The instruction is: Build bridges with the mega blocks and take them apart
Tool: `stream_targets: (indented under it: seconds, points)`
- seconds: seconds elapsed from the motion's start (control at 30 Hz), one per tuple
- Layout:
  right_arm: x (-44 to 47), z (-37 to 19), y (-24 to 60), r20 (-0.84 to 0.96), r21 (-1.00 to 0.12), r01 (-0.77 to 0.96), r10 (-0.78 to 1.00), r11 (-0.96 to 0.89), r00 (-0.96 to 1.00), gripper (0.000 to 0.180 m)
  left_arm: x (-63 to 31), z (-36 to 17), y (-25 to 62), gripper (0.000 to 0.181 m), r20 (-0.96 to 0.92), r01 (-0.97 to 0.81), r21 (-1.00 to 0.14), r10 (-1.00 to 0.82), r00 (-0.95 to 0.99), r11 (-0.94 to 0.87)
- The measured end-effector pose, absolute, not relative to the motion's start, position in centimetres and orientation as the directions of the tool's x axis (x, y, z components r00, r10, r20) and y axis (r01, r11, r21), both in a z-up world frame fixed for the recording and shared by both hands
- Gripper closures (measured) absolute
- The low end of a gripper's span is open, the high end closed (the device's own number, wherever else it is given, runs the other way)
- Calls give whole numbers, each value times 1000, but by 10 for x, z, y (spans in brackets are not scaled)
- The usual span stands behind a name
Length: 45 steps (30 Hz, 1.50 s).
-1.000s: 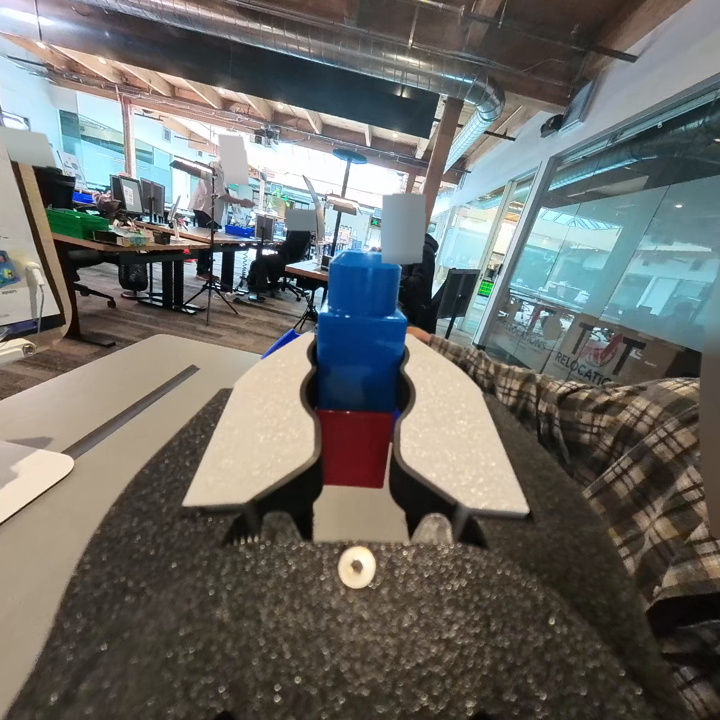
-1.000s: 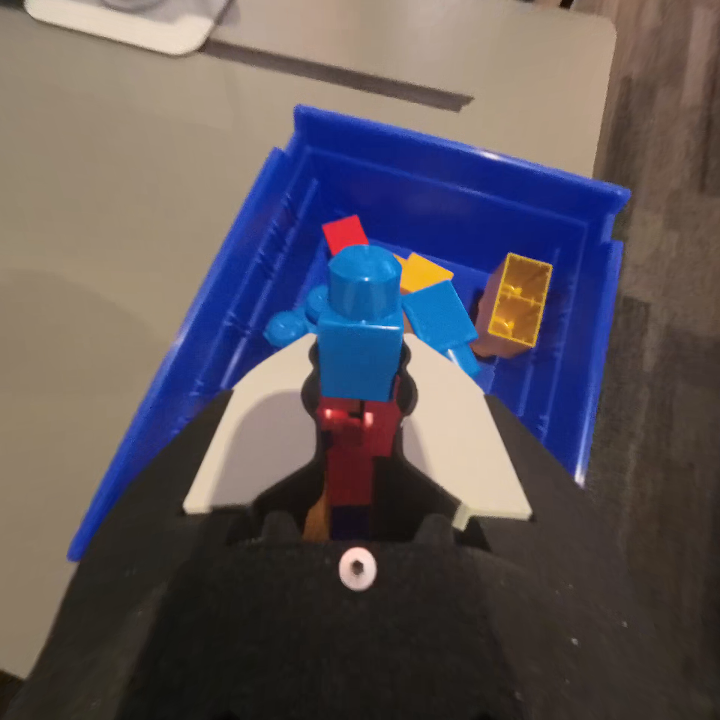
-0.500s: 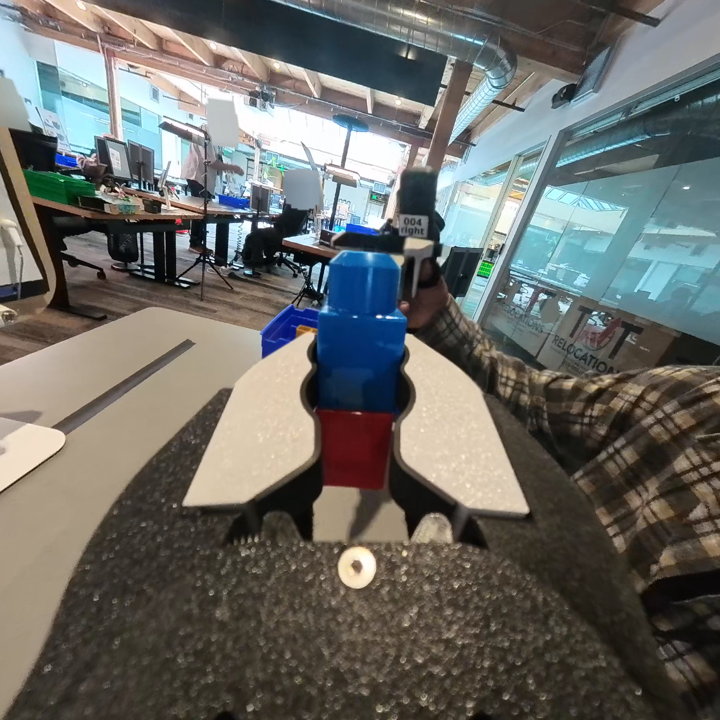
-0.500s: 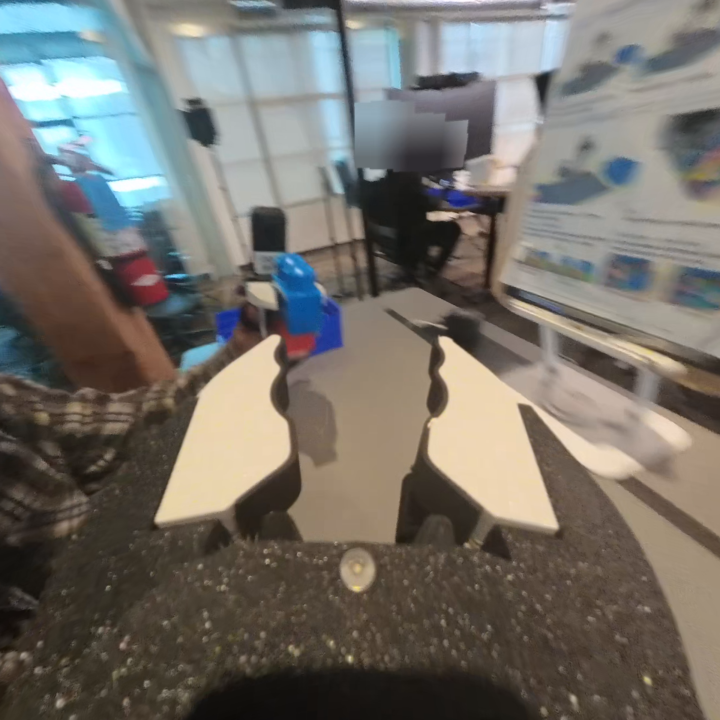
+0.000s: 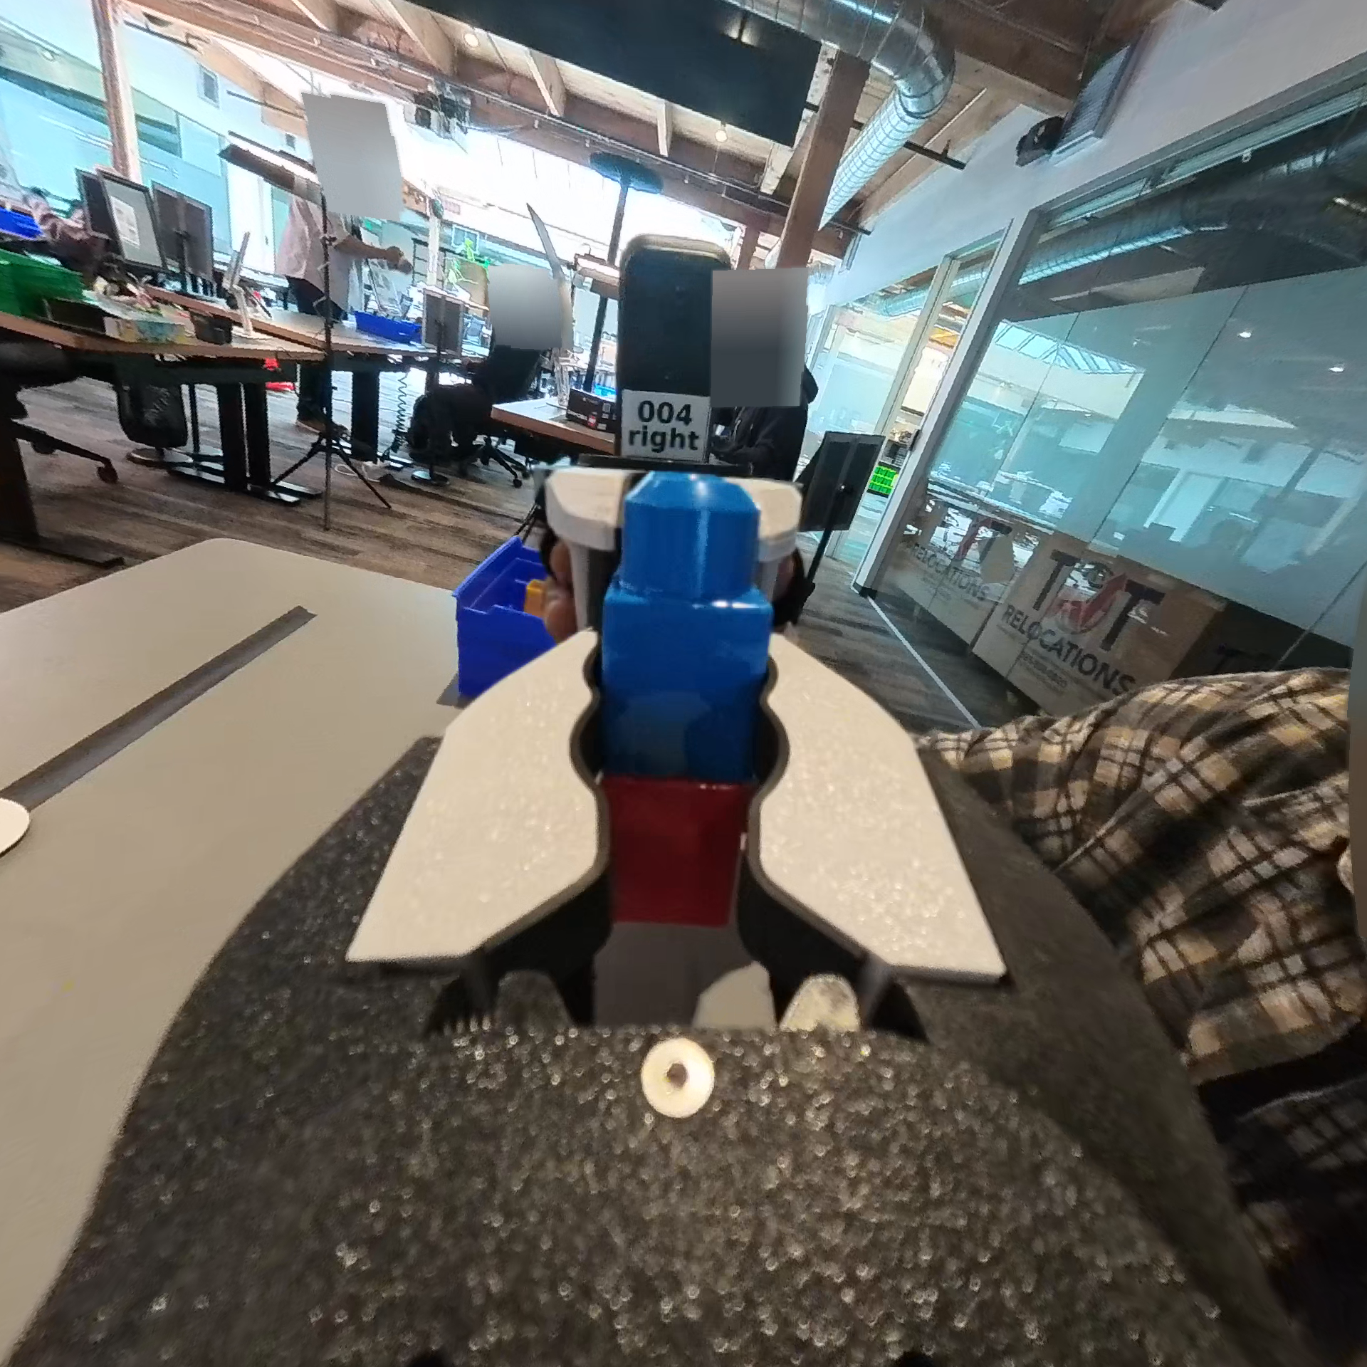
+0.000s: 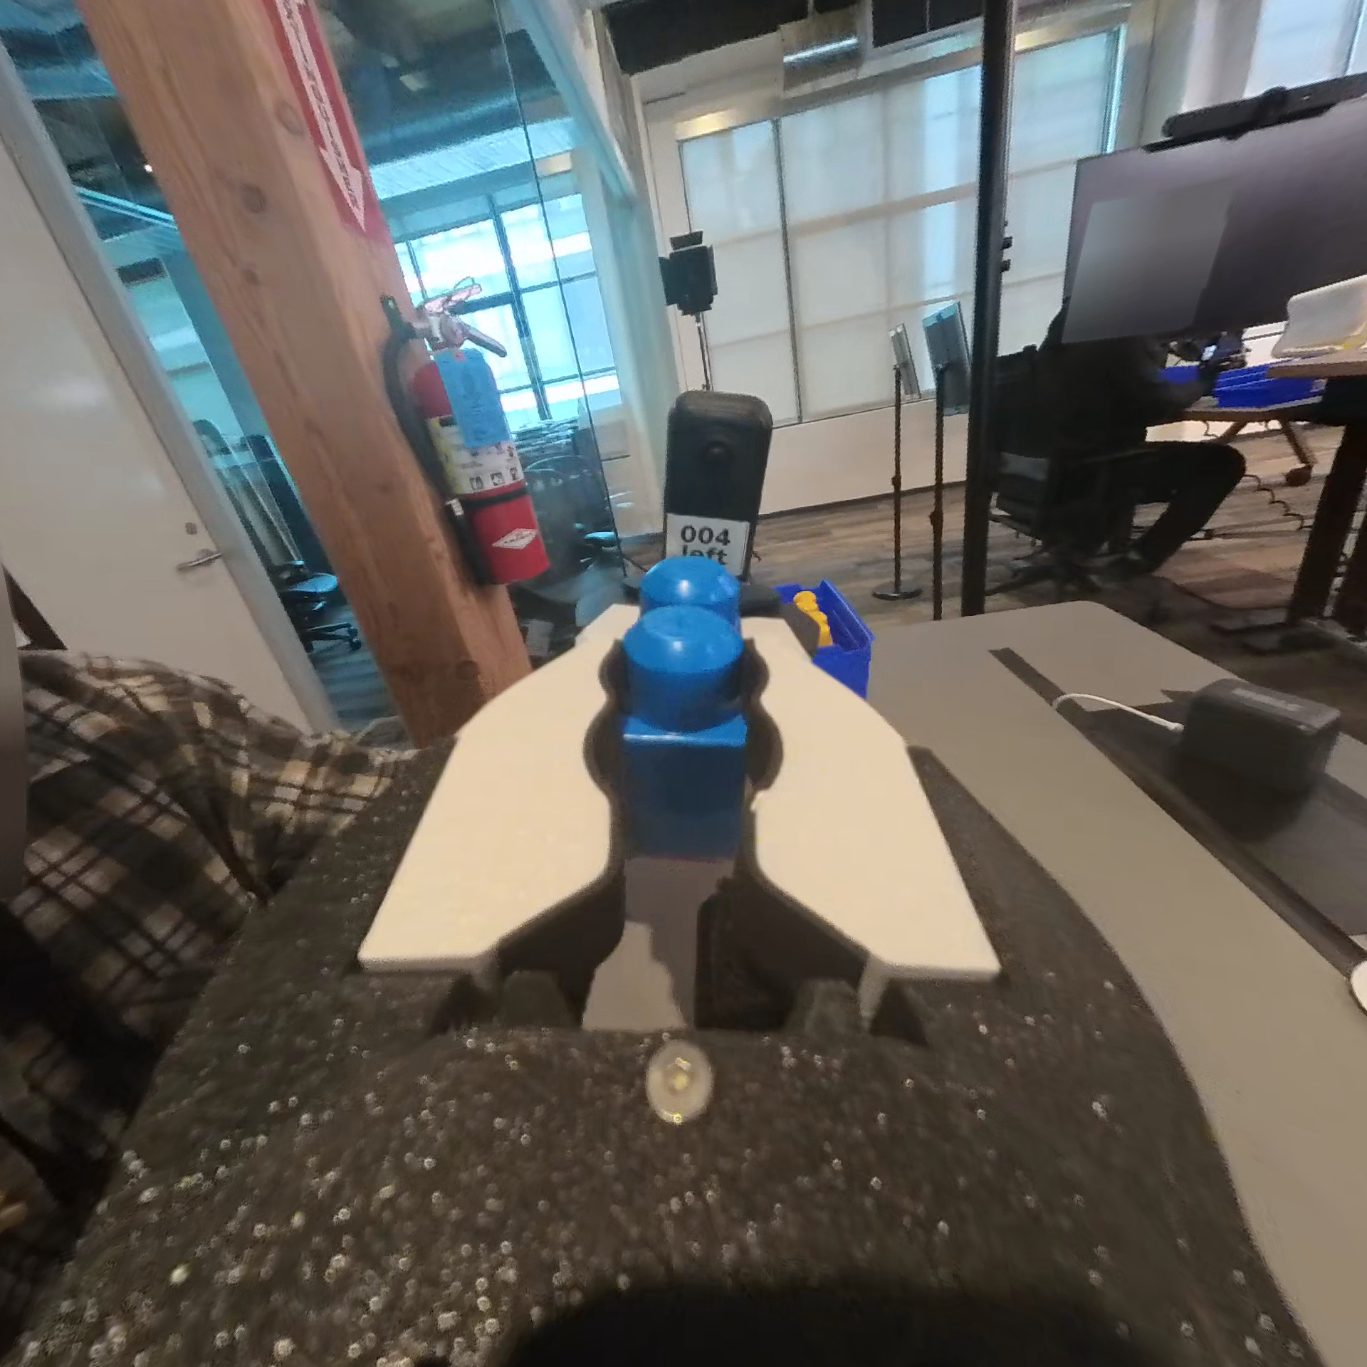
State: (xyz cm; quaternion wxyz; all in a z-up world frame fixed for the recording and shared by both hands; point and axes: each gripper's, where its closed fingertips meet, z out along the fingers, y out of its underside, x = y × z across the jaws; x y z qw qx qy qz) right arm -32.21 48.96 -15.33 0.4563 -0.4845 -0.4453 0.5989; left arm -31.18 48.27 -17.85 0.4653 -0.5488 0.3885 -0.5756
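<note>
Above the table: both grippers meet nose to nose in the air over the grey tabletop (image 5: 185,740), each clamped on an end of one short stack of mega blocks.
Left gripper (image 5: 677,710): narrow, its white fingers (image 5: 510,799) pressed on the flat sides of the blue block (image 5: 684,666), with the red block (image 5: 673,858) plugged in behind it toward the palm.
Right gripper (image 6: 680,710): narrow too, closed on a blue block (image 6: 684,784) of its own; this one's round stud looks to butt against the stud of the left one's, though the joint itself is hidden.
Handling: hollow hard plastic, so judged light and stiff, with smooth glossy faces that could slip under a slanted pull.
Where to hold: the flat side walls, as both tools do now; the round studs would likely roll between the pads.
Separation: press-fit joints probably need a firm straight pull or a slight rocking, and a block may pop free suddenly.
Blue bin (image 5: 495,629): stands at the far edge of the tabletop, well apart from the grippers.
Bin contents: yellow or orange blocks (image 6: 810,621) show above the rim; anything else inside is hidden.
Person: a plaid sleeve (image 5: 1154,851) lies beside the left gripper.
</note>
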Motion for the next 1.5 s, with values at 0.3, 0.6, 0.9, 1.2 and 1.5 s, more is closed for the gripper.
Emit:
stream_targets:
  seconds: [0.3,0.6,0.9,1.2,1.5]
  points:
    - [-305,-140,497,-185,-957,-204,975,-207,-121,150,-303,-197,483,119,263,22,-965,-965,19,-263]
    - [-305,-133,500,-209,-932,-285,975,-224,-81,150,-297,-205,480,145,297,-69,-951,-952,74,-302]
    - [-139,-94,529,-197,-915,-404,854,16,481,150,-295,-204,476,145,359,-46,-931,-932,41,-361]
    - [86,-229,559,-119,-933,13,344,-360,932,150,-297,-175,464,145,260,18,-966,-965,36,-259]
    - [72,-270,588,-117,-895,62,368,-442,922,136,-296,-182,462,145,260,-5,-965,-964,52,-261]
